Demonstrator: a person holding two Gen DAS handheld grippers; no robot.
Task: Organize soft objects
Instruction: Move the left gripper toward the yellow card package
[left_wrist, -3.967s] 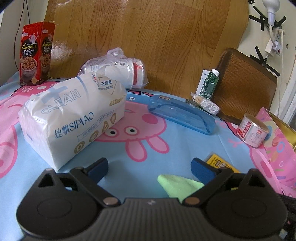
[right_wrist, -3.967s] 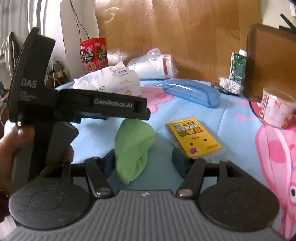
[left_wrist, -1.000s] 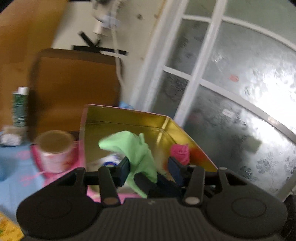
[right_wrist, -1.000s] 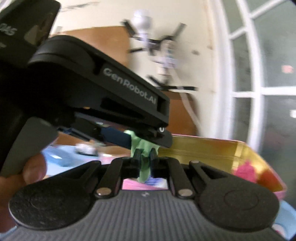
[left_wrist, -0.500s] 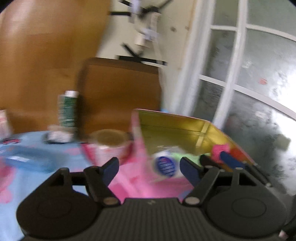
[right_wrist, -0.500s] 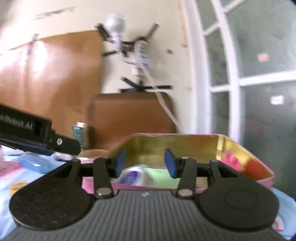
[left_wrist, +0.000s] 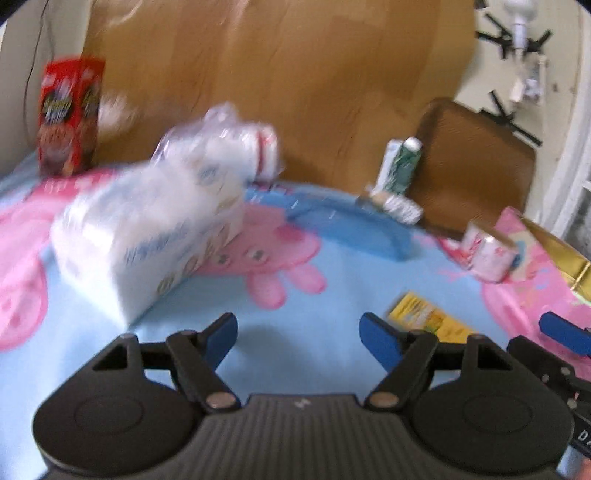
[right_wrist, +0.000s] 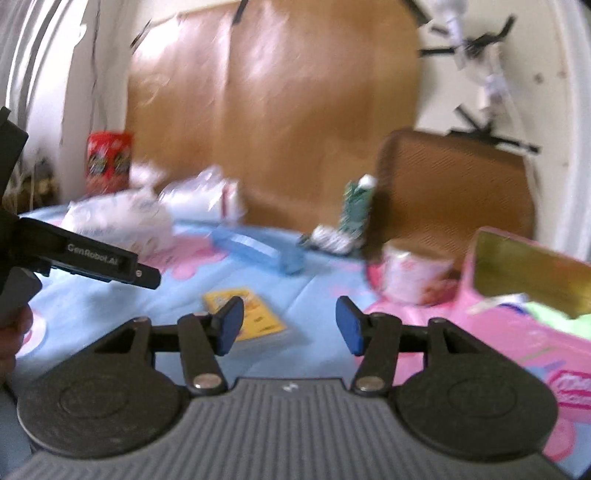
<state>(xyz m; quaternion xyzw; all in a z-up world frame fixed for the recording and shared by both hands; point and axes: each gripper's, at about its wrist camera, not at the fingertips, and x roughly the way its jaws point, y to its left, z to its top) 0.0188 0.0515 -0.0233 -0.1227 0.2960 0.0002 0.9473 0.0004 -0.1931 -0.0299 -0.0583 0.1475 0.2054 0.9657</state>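
My left gripper (left_wrist: 297, 332) and right gripper (right_wrist: 288, 325) have jaws just opened and empty, the crumpled green cloth (right_wrist: 554, 318) lying in the gold-lined pink box (right_wrist: 517, 266).

A crumpled light-green cloth (right_wrist: 554, 319) lies inside the gold-lined pink box (right_wrist: 528, 266) at 3 o'clock. A white, blue-printed tissue pack (left_wrist: 147, 236) rests on its side on the cartoon-print cloth at 10 o'clock; behind it, touching, lies a plastic-wrapped white roll bundle (left_wrist: 225, 151).
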